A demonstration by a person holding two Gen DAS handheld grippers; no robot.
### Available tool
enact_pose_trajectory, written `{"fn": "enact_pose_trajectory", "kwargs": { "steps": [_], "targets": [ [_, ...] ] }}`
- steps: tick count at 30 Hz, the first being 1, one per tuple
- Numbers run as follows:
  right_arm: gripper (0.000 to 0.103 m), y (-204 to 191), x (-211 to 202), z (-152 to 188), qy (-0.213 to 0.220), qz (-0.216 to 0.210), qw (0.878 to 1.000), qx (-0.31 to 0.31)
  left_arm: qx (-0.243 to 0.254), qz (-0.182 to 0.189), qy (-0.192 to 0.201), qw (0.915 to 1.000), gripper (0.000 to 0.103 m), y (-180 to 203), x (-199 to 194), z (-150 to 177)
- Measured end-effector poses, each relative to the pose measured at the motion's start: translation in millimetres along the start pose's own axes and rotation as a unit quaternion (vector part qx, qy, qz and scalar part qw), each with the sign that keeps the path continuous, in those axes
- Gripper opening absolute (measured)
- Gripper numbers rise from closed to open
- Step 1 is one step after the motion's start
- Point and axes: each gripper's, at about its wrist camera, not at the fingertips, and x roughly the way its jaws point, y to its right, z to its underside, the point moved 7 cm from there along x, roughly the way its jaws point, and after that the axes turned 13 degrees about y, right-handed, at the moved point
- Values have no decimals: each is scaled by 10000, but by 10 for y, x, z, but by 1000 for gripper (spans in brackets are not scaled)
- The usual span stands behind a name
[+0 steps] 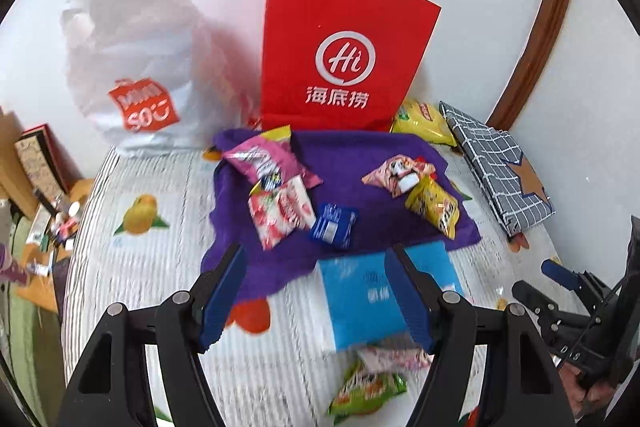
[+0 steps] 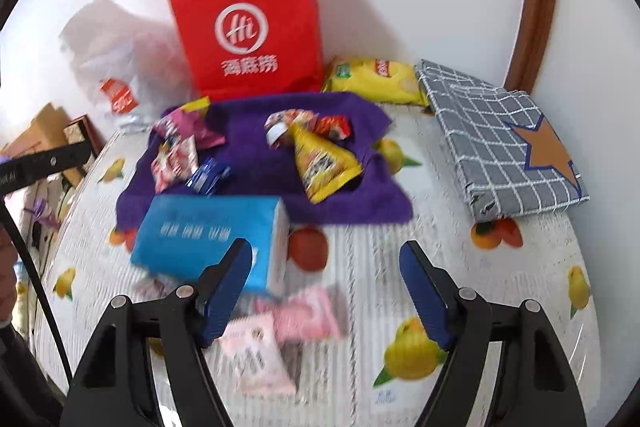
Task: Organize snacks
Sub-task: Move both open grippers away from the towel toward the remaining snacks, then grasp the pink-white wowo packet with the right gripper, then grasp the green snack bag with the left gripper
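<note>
Left gripper: jaws stand well apart, nothing between the pads; it hangs above the near edge of the purple towel and the blue box. Right gripper: jaws likewise apart and gripping nothing, above the fruit-print tablecloth.

Nearest the left gripper, a green snack packet lies on the cloth beside a pale pink one, both blurred; in the right wrist view two pink packets lie just below the blue box, touching or overlapping, which I cannot settle through the blur.

The blue box rests partly on the towel's near edge, partly on the cloth.

On the towel, left group: a small dark blue packet, a red-and-white packet, and a pink bag behind them, touching one another; right group: a yellow packet touching a pink-and-white packet.

Beyond the towel: a large yellow bag at the far right corner; a folded grey checked cloth with an orange star, right of it.

Farthest: a red paper bag upright against the wall, and a white plastic bag to its left.
</note>
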Motion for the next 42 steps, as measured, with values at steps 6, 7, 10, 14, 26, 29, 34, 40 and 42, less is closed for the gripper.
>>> {"fn": "enact_pose_trajectory", "kwargs": {
  "steps": [6,7,10,14,26,29,34,40,42],
  "targets": [
    [76,-192,-45,402,-174,-196,9994,-238,-127,-134,-69,9998,70,-131,-183,296],
    [76,-227,-29,482,-222,-216,9991,-290,-139,-151,-91,9997,70,-152,-197,340],
    [67,-321,20,691,-429,-325,9979,-355,-161,-184,-178,9995,70,-217,-240,471],
    [63,-430,100,872,-660,-496,9957,-409,-175,-272,-151,9994,70,-302,-322,524],
    [40,-503,395,1139,-1045,-685,9913,-425,-68,-353,-337,9988,70,-343,-259,705],
    [40,-483,360,1114,-945,-700,9923,-400,-13,-340,-441,9984,70,-296,-202,782],
    [39,-420,258,1020,-726,-622,9946,-406,53,-226,-626,9978,70,-162,-77,913],
    [40,-205,125,904,-464,-433,9974,-331,247,-56,-829,9962,70,58,58,1072],
    [40,-108,102,870,-406,-311,9982,-323,258,27,-885,9957,70,118,91,1118]
  ]
}}
